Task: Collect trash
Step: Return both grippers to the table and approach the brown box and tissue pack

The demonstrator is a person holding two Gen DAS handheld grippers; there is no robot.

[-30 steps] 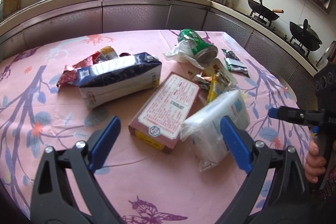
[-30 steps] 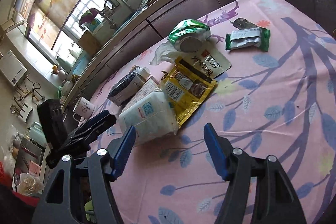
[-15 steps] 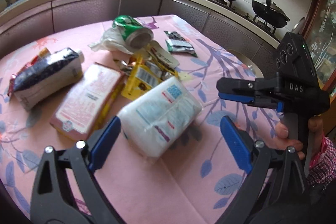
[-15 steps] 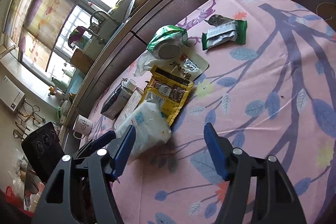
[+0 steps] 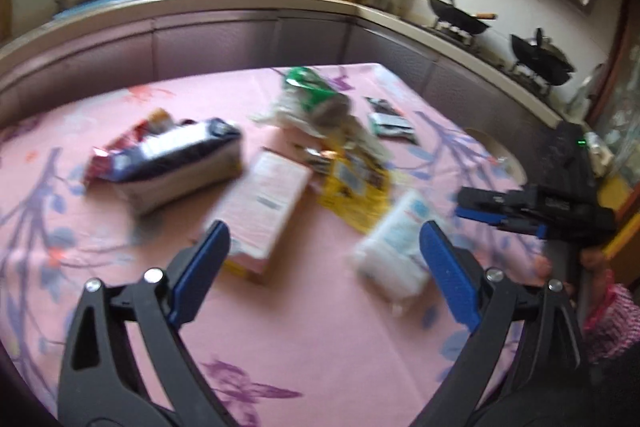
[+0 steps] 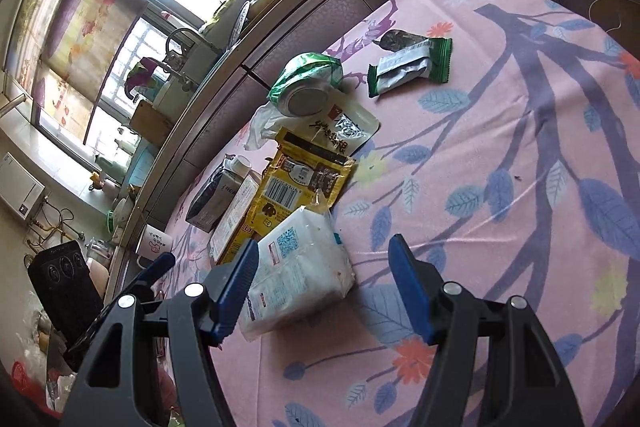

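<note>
Pink floral tablecloth (image 6: 520,155) in a kitchen w/ counter (image 5: 200,7), window & 2 woks (image 5: 460,17) on the stove. Trash sits mid-table: white plastic pack (image 6: 300,267) nearest, yellow wrapper (image 6: 296,187), green can (image 6: 308,83), pink box (image 5: 268,199). Left gripper (image 5: 320,267) & right gripper (image 6: 324,287) both wide apart, holding nothing; pack lies just ahead of right gripper.

Bare pink cloth is left on the near and right part of the worktop (image 6: 540,155), where a claw can be passed freely. The middle is crowded: a white tissue pack (image 6: 296,275) lies nearest, touched behind by a yellow wrapper (image 6: 292,187), with a pink box (image 5: 264,203) and a dark-topped bag (image 5: 176,163) to the left. Farther back, a crushed green can (image 6: 308,83) and a green wrapper (image 6: 412,67) block the far edge.
</note>
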